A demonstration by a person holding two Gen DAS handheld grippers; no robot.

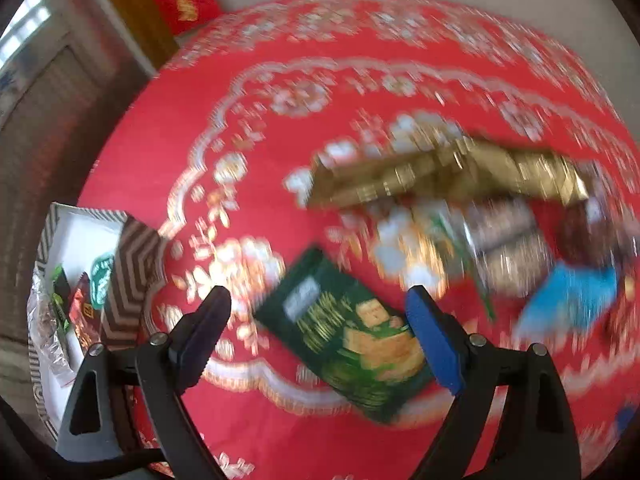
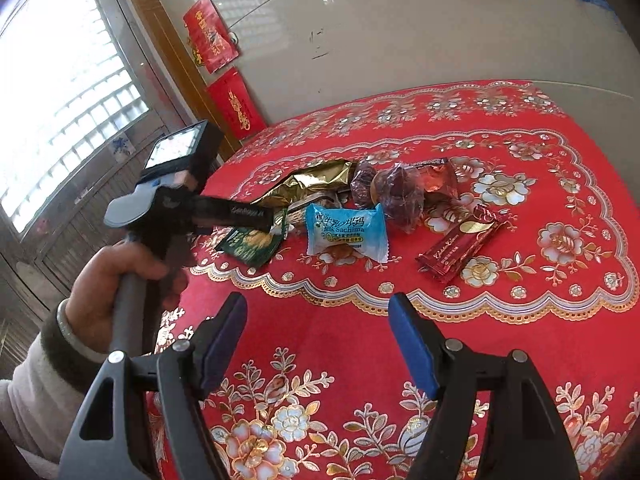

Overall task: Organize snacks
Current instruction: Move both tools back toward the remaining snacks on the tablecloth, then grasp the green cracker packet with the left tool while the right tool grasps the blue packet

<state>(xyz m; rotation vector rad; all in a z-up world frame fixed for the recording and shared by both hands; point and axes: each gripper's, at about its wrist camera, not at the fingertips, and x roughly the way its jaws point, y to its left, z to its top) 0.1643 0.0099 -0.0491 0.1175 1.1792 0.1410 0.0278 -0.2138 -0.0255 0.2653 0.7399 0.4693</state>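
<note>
A dark green snack packet (image 1: 348, 336) lies on the red tablecloth between the fingers of my open left gripper (image 1: 320, 312); it also shows in the right wrist view (image 2: 252, 242) under that gripper. Behind it lie a gold foil bag (image 1: 440, 172) (image 2: 308, 184), a light blue sachima packet (image 1: 572, 296) (image 2: 346, 232), wrapped dark dates (image 2: 394, 192) and a dark red chocolate bar (image 2: 460, 246). My right gripper (image 2: 318, 320) is open and empty, nearer the table's front edge. The left wrist view is blurred.
A striped box (image 1: 128, 276) holding several snacks stands at the table's left edge. The left hand and gripper body (image 2: 176, 208) reach in from the left. A cream wall (image 2: 400, 40) with red hangings stands behind the table.
</note>
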